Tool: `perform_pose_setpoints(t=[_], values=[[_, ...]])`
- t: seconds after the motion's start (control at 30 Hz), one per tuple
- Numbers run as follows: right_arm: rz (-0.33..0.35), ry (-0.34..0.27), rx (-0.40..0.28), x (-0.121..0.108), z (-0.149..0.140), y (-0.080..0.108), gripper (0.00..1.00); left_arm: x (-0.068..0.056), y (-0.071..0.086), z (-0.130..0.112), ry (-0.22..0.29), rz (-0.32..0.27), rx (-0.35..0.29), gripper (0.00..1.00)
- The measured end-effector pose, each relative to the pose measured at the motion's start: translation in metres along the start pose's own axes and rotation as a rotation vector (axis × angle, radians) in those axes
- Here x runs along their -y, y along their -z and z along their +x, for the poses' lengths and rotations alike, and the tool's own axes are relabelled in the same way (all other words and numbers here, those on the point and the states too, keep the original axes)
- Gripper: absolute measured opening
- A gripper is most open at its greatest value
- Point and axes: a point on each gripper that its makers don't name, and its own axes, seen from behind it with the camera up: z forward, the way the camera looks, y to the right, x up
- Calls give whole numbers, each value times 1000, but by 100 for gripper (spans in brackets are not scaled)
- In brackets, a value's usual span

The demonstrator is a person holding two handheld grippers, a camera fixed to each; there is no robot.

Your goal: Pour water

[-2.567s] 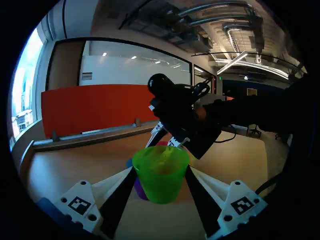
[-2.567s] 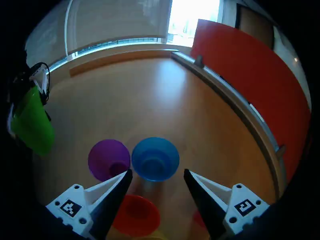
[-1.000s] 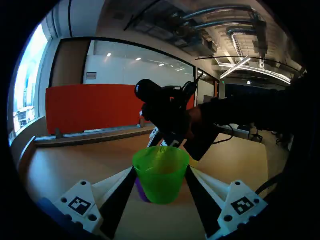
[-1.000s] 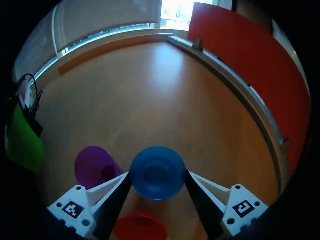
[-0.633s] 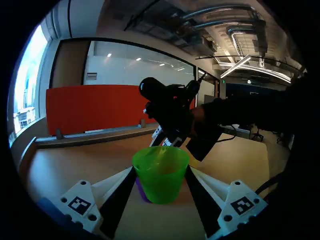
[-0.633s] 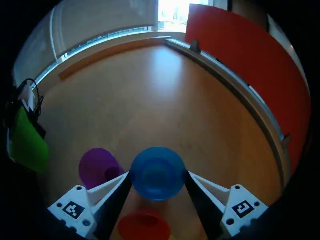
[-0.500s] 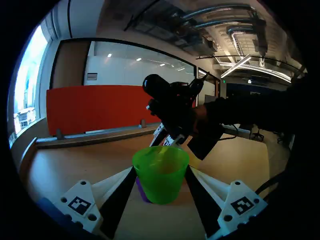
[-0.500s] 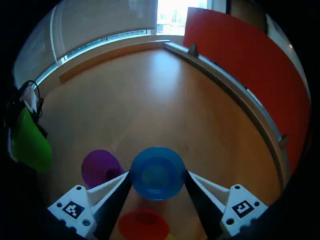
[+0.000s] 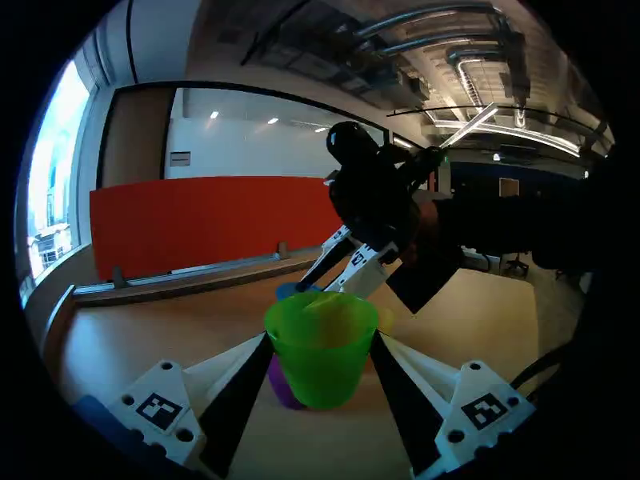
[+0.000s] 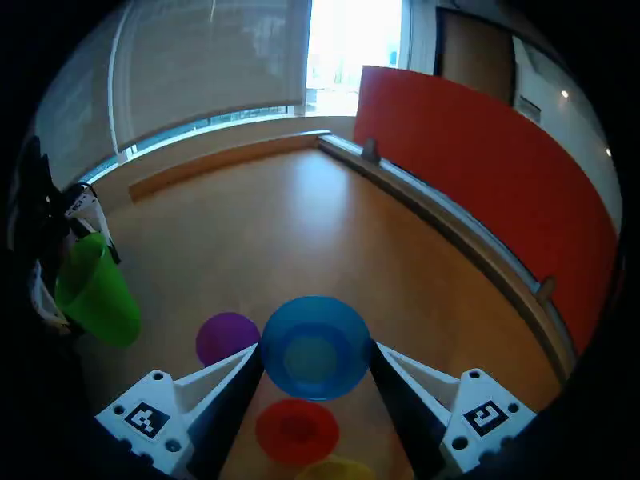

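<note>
In the left gripper view my left gripper is shut on a green cup, held upright above the wooden table. Beyond it the right gripper hangs higher, held by a dark-sleeved arm, with a sliver of the blue cup at its tips. In the right gripper view my right gripper is shut on the blue cup, seen from above with its mouth up. The left gripper and the green cup sit at the far left of that view.
A purple cup, a red cup and the rim of a yellow cup stand on the table below the blue cup. A red panel with a rail runs along the table's far edge; windows lie beyond.
My right gripper closed on the blue cup and has lifted it well above the table; the purple and red cups look smaller below. The green cup has stayed still in my left gripper.
</note>
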Motion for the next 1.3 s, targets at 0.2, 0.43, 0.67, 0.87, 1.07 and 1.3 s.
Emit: perform_pose_setpoints(t=[0.2,0.43,0.67,0.87,1.07,1.3], values=[[-18,-13,-98,4,7,28,93,-11,-1,5,-3,-7,-6,85],[-48,-45,-211,5,10,59,93,-20,2,15,-7,-7,-18,85],[-82,-41,-327,12,13,84,93,-28,3,20,-2,-5,-28,85],[-120,-58,-420,15,17,101,93,-33,1,22,7,-2,-34,85],[-144,-71,-497,18,14,113,92,-39,-2,23,14,-9,-34,85],[-187,-54,-582,25,17,127,92,-47,-7,25,20,-21,-39,85]])
